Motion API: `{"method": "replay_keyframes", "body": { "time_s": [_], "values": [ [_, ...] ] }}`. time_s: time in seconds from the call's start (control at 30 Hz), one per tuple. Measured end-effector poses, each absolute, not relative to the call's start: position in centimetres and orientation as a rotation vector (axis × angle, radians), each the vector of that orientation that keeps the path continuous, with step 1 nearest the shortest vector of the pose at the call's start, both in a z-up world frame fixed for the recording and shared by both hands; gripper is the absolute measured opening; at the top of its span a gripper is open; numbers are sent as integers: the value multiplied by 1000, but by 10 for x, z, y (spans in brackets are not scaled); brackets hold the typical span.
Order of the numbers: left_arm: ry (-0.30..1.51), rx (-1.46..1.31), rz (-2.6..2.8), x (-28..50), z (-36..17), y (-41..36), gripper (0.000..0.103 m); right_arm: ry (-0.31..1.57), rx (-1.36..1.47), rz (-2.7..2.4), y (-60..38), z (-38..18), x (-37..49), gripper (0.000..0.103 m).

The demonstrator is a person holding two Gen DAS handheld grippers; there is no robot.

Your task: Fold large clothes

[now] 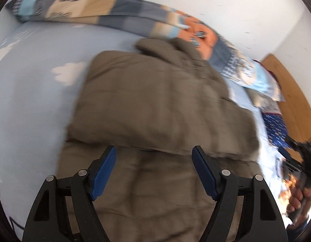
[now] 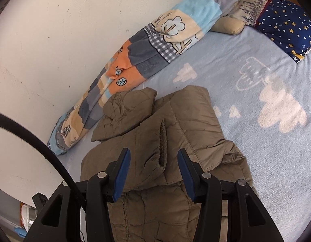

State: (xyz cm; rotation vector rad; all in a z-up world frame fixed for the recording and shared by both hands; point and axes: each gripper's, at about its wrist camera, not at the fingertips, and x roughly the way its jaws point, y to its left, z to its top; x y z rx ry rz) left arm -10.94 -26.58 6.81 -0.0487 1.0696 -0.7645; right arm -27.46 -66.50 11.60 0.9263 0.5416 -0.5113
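An olive-brown quilted jacket [image 1: 161, 104] lies on the light blue bed sheet [image 1: 30, 92], with one part folded over the body. My left gripper [image 1: 154, 151] is open and empty, hovering over the jacket near the fold edge. In the right wrist view the jacket [image 2: 175, 133] shows its collar and a sleeve folded across the body. My right gripper [image 2: 153, 155] is open and empty, just above the sleeve cuff. The right gripper and the hand holding it also show at the right edge of the left wrist view [image 1: 296, 161].
A patchwork blanket [image 2: 155, 46] is rolled along the white wall [image 2: 64, 40]. A navy star-print pillow [image 2: 286, 26] and a tan cushion [image 2: 228, 26] lie at the head of the bed. A wooden headboard [image 1: 292, 92] stands beyond. A black cable [image 2: 34, 133] crosses at left.
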Motion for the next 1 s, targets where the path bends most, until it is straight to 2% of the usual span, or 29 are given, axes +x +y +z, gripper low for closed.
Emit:
{"method": "replay_keyframes", "body": {
  "time_s": [0.33, 0.47, 0.53, 0.67, 0.73, 0.77, 1.0],
  "values": [
    [1128, -157, -624, -72, 41, -239, 76, 605, 870, -522, -656, 103, -254, 53],
    [1081, -141, -670, -89, 68, -235, 76, 607, 865, -530, -658, 101, -251, 53],
    [993, -134, -706, -101, 95, -234, 76, 607, 856, -523, -657, 102, -248, 53],
    [918, -32, -758, -107, 123, -261, 76, 606, 826, -496, -649, 102, -240, 53],
    [926, 41, -762, -103, 118, -282, 76, 617, 794, -467, -643, 102, -234, 46],
    [935, 68, -759, -100, 114, -291, 76, 619, 773, -460, -641, 102, -231, 38],
    [1003, 99, -696, -80, 72, -319, 76, 656, 701, -404, -636, 87, -208, 36]
  ]
}}
